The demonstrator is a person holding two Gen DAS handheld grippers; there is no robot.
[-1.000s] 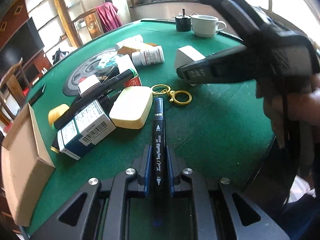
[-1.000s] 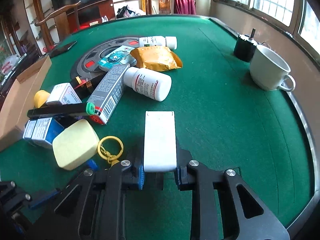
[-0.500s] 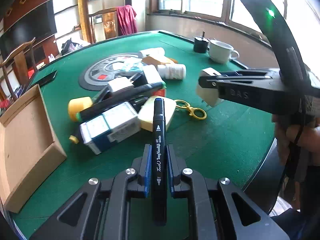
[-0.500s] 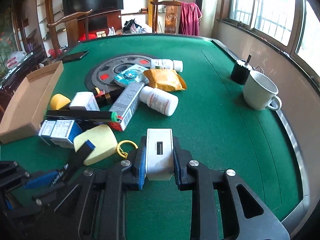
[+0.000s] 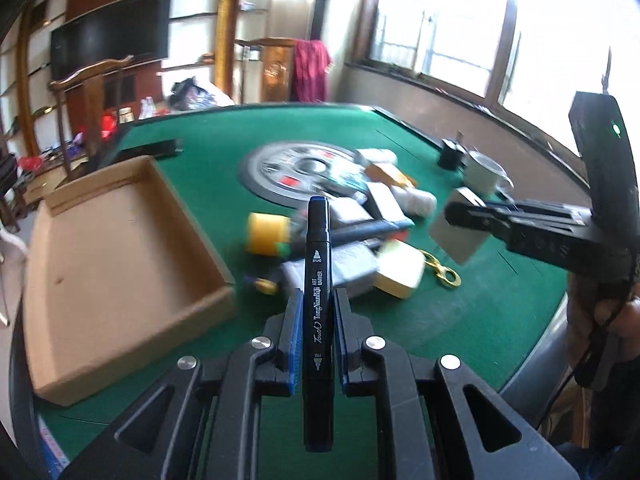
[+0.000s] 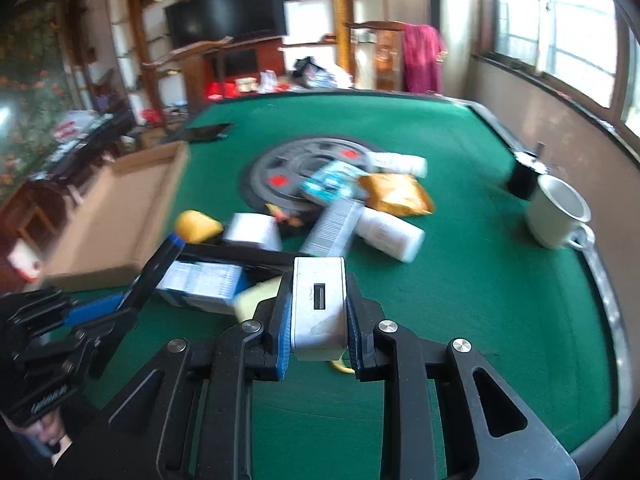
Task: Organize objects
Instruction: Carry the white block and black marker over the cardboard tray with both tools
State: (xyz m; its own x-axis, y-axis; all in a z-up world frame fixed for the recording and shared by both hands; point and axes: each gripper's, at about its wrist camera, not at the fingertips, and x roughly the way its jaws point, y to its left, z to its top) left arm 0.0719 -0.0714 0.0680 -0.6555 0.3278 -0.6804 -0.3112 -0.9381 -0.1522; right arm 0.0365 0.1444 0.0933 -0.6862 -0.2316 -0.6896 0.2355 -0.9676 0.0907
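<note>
Black marker [image 5: 317, 280] clamped mid-barrel by left gripper [image 5: 316, 344]: light, rigid, smooth; slip judged possible. White charger block [image 6: 319, 304] clamped across flat sides by right gripper [image 6: 319, 320]: stiff, compact, secure.

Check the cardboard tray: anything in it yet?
Empty as far as seen. The cardboard tray shows a bare brown floor in the left wrist view; the marker is not in it.

I have a black art marker [image 5: 317, 280] clamped lengthwise, tip toward twelve o'clock, and a white rectangular charger block [image 6: 319, 300] clamped too. The open cardboard tray [image 5: 120, 248] lies at ten o'clock.
</note>
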